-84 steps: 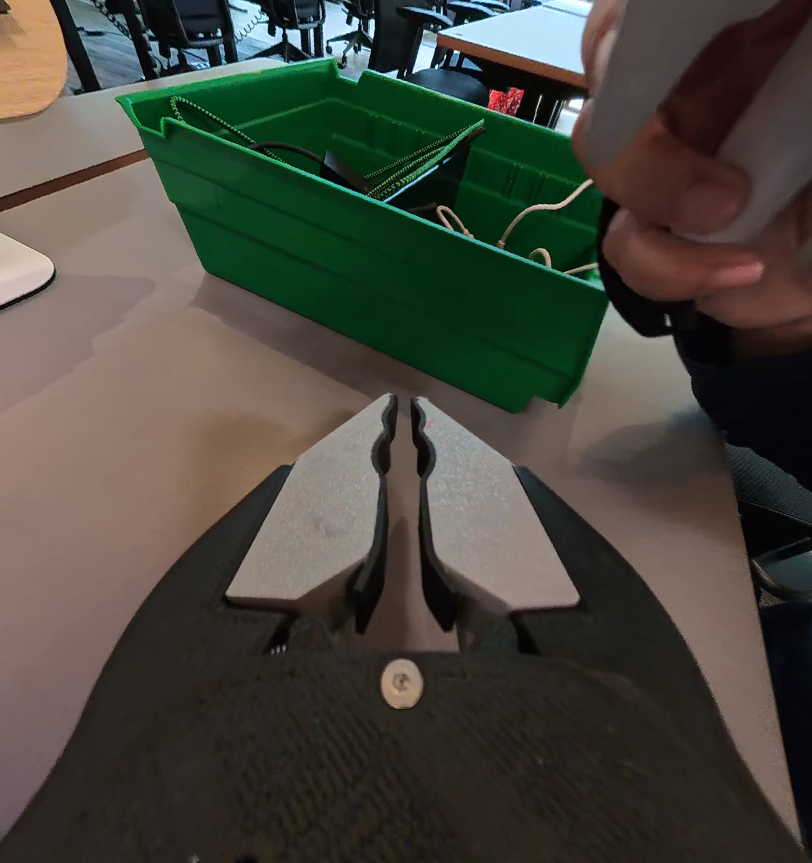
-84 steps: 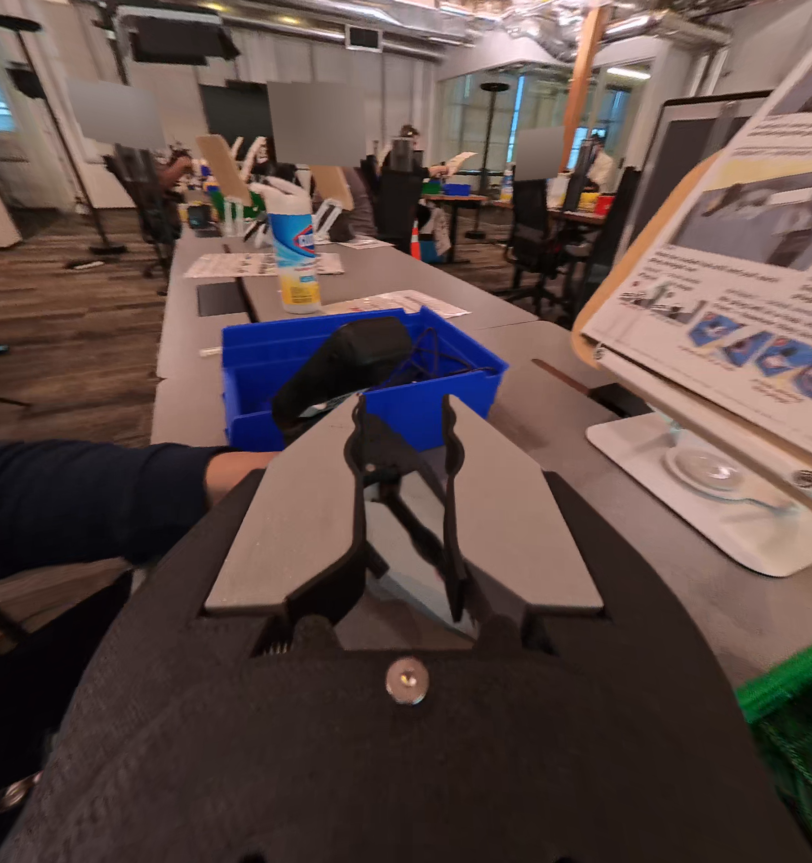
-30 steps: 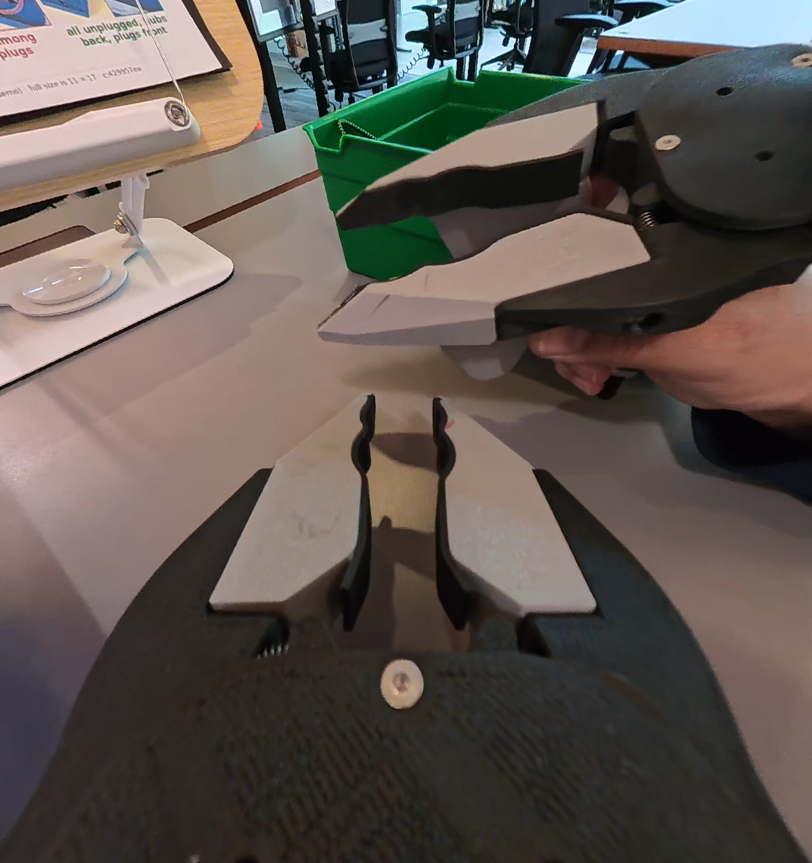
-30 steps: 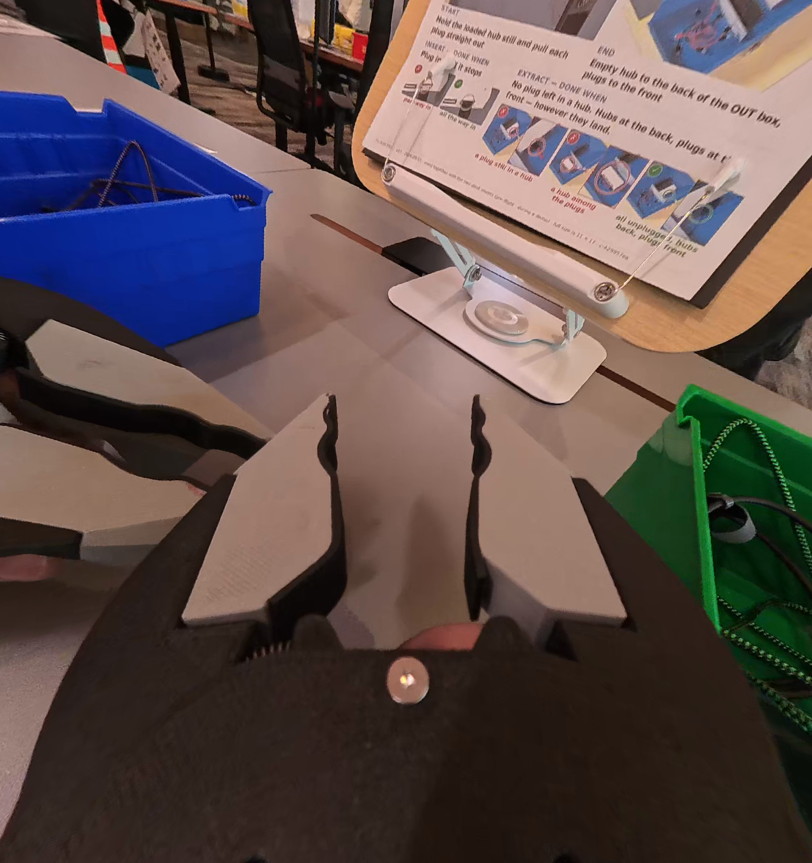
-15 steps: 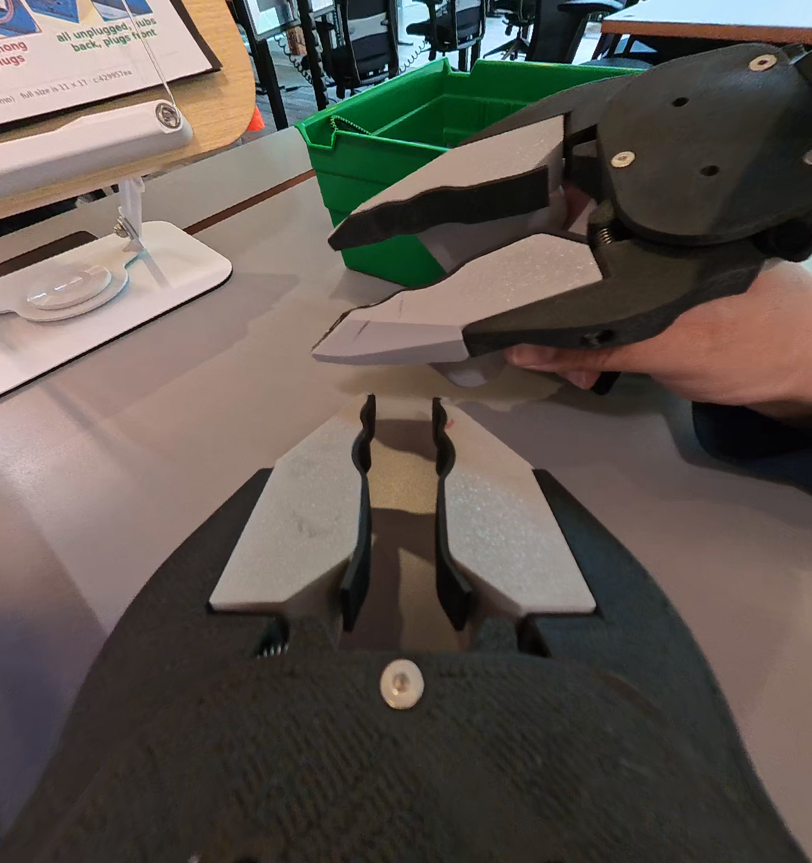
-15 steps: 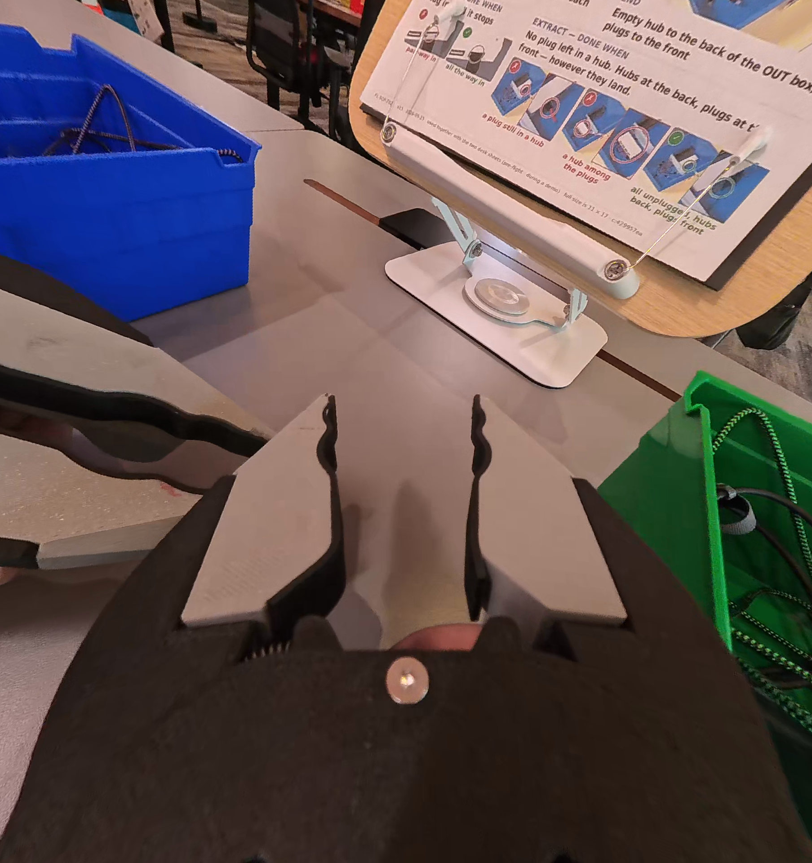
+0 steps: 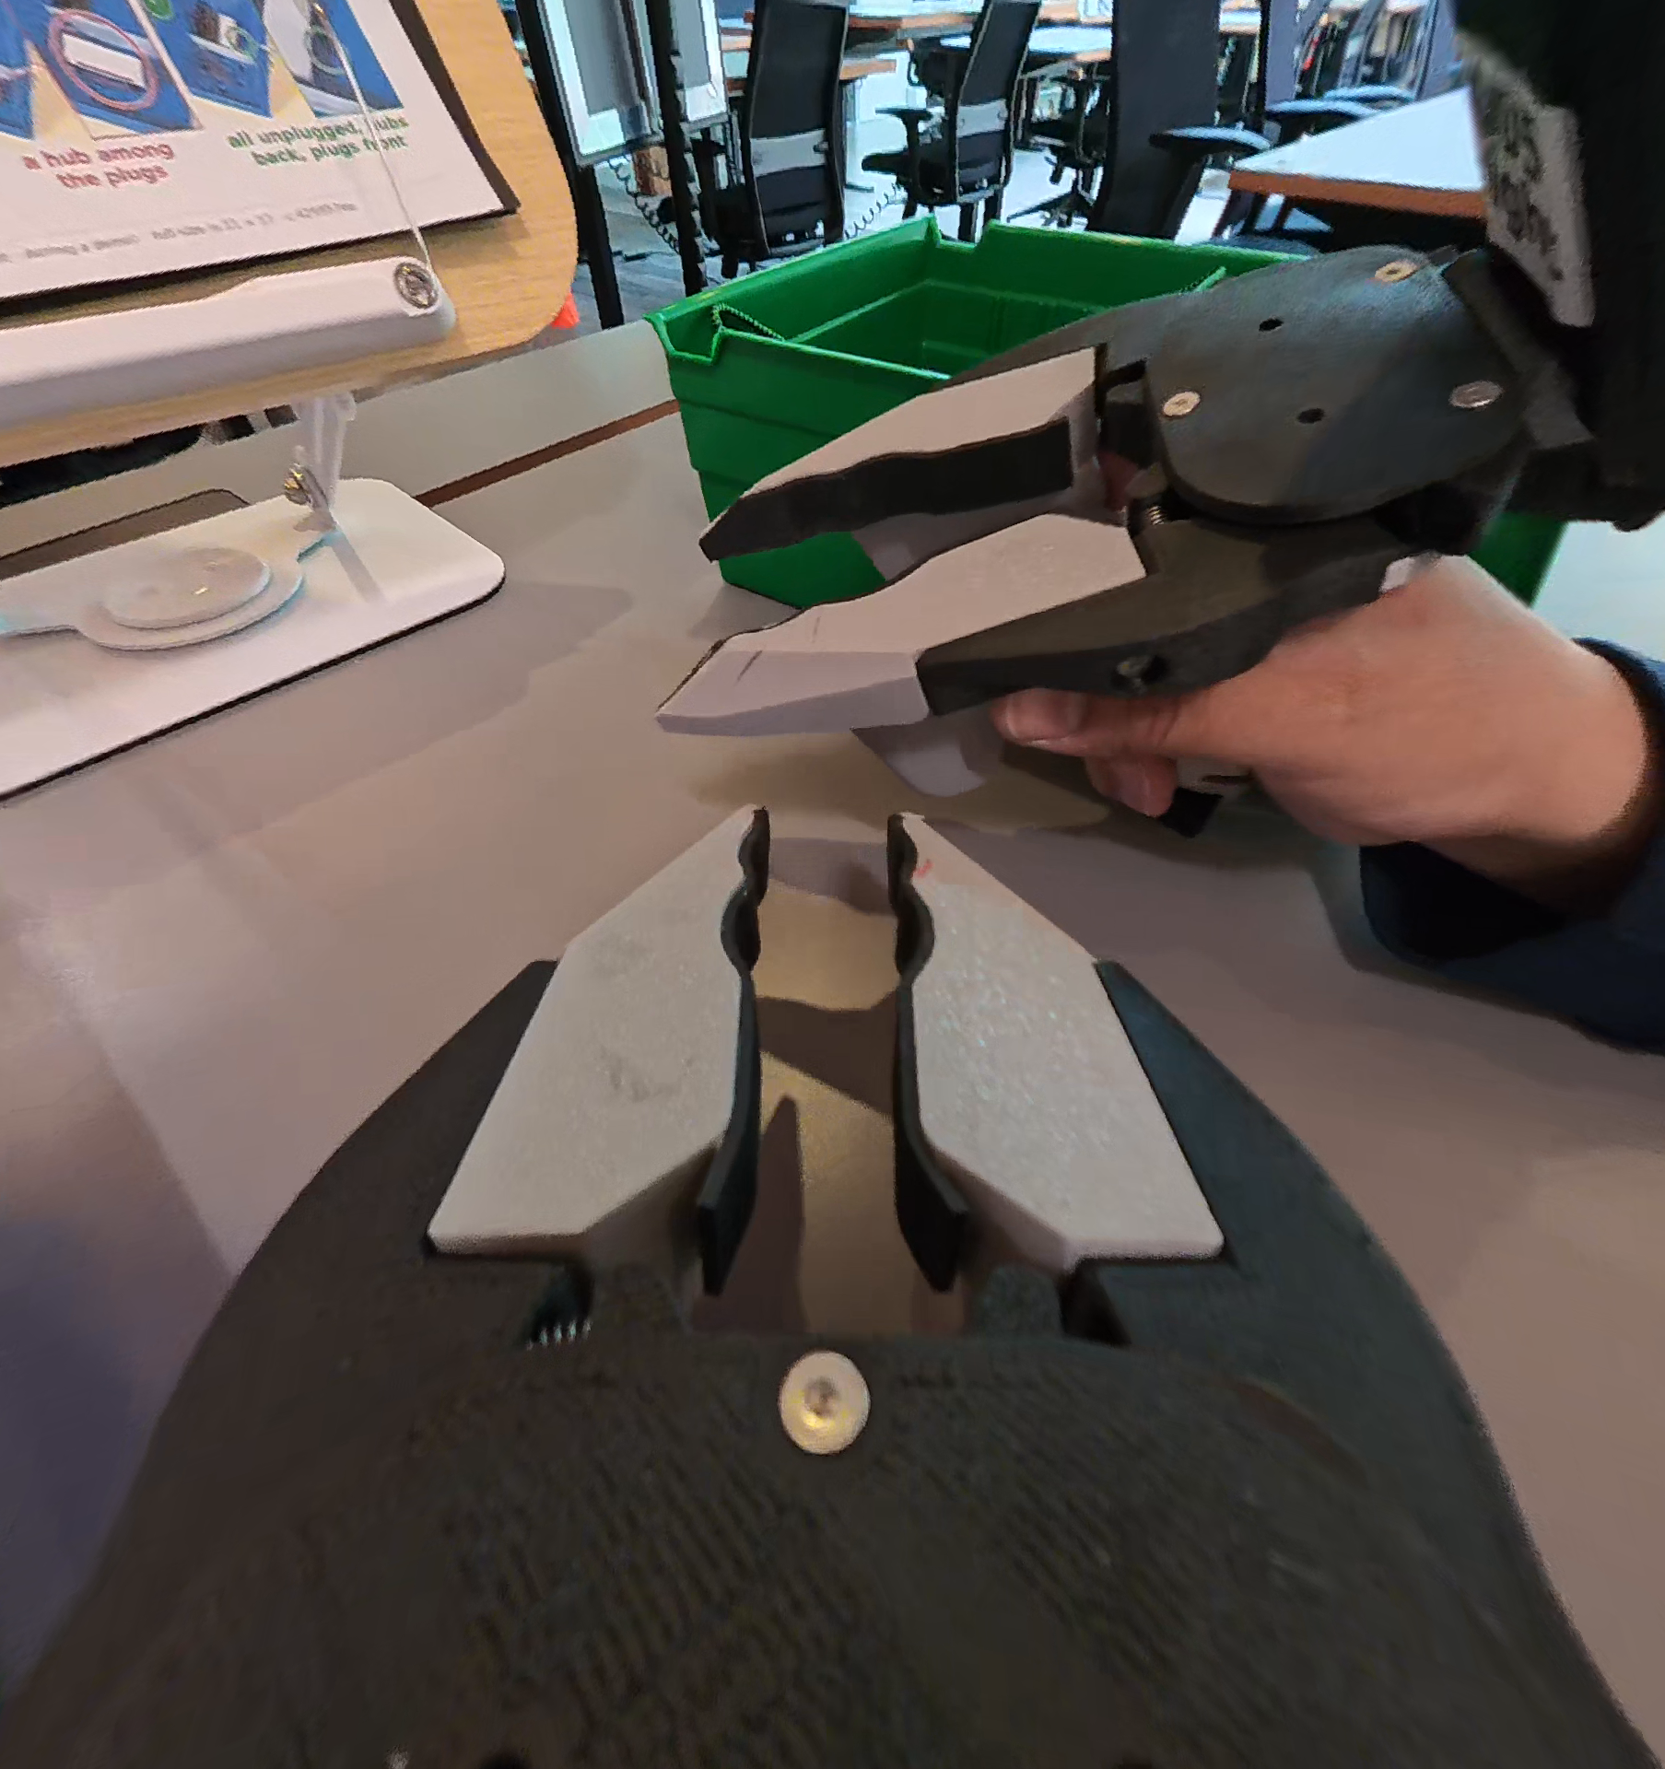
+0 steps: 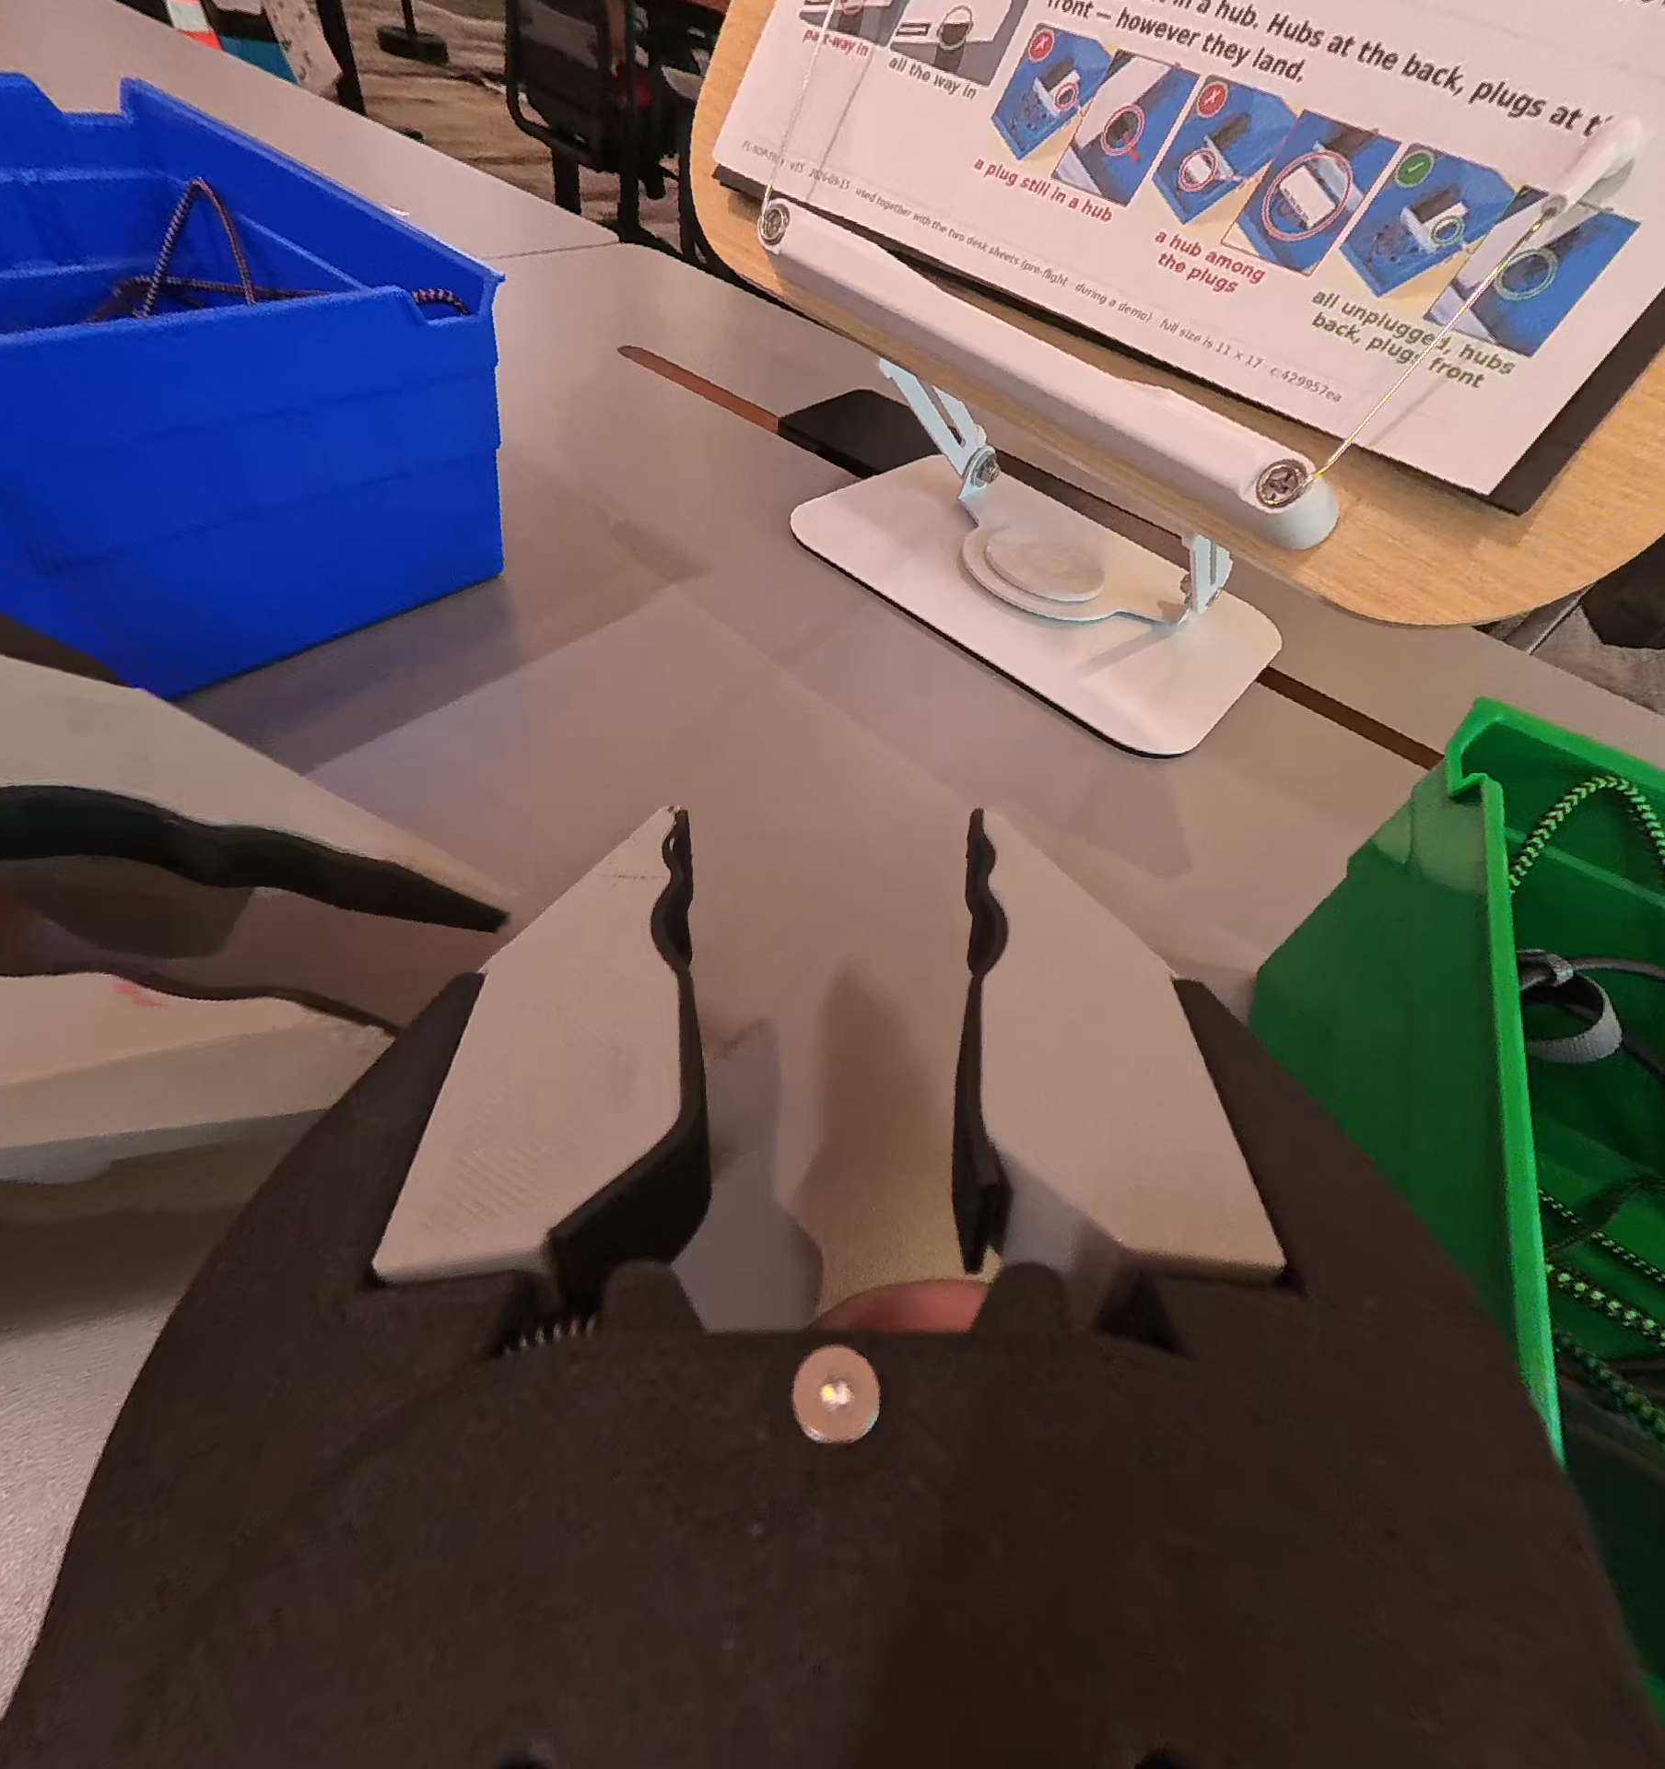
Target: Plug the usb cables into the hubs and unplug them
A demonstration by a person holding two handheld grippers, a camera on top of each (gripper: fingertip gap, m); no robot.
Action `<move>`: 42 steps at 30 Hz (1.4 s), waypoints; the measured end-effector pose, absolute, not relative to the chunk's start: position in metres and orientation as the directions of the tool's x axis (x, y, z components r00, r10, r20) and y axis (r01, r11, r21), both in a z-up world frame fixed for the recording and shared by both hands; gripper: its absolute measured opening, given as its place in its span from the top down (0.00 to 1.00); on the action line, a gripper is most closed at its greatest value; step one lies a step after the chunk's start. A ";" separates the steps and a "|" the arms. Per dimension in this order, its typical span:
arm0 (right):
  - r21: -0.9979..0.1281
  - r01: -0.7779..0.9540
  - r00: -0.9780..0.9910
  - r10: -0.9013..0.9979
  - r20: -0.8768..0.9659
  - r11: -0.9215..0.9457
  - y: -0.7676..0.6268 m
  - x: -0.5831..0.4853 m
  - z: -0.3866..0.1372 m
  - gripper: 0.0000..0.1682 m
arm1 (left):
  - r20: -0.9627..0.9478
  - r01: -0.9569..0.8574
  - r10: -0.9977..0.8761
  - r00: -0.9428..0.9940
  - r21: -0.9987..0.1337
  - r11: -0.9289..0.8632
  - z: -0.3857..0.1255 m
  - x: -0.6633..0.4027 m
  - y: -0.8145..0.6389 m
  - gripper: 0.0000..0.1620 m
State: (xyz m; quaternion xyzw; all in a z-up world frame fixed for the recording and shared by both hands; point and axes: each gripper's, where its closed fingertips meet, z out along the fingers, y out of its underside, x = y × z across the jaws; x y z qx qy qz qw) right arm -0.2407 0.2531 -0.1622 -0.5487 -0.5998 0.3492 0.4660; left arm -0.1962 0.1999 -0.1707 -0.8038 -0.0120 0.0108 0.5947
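The left gripper (image 7: 823,823) and right gripper (image 8: 823,823) hovered low over the table (image 8: 809,727), fingers released and empty, just left of the green bin (image 8: 1383,1034). The bin held braided cables (image 8: 1661,862); its far end was cut off, and no hub could be made out.

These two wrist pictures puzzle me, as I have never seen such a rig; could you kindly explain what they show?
There is no robot: a person holds a two-finger tool in each hand, with a camera on each looking along its fingers. The left gripper and the right gripper hover over a grey table, jaws open, holding nothing. The left view also shows the right tool from the side, with the hand gripping it. On the table stand a blue bin and a green bin, both holding cables, and an instruction sheet on a stand.
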 end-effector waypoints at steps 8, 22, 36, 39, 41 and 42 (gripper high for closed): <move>-0.925 0.343 0.026 0.983 0.180 0.160 0.251 -0.242 -0.166 0.67 | 0.108 0.094 -0.038 0.993 -0.958 -0.270 -0.166 -0.156 0.168 0.85; -0.915 0.358 0.006 0.979 0.203 0.187 0.246 -0.243 -0.170 0.67 | -0.095 -0.053 0.144 0.985 -0.961 -0.270 -0.033 -0.270 0.065 0.87; -0.900 0.382 -0.019 0.975 0.219 0.210 0.241 -0.245 -0.178 0.67 | -0.048 0.446 0.506 0.861 -0.406 -0.797 -0.190 -0.454 0.004 0.78; -0.898 0.385 -0.023 0.975 0.223 0.214 0.240 -0.245 -0.179 0.67 | -0.159 0.406 0.468 0.870 -0.309 -0.860 -0.201 -0.460 0.003 0.84; -0.898 0.385 -0.025 0.975 0.222 0.214 0.240 -0.245 -0.179 0.67 | -0.221 0.376 0.423 0.879 -0.225 -0.899 -0.211 -0.461 0.001 0.85; -0.898 0.384 -0.025 0.975 0.222 0.215 0.240 -0.245 -0.179 0.67 | -0.239 0.368 0.405 0.882 -0.187 -0.911 -0.217 -0.460 0.000 0.85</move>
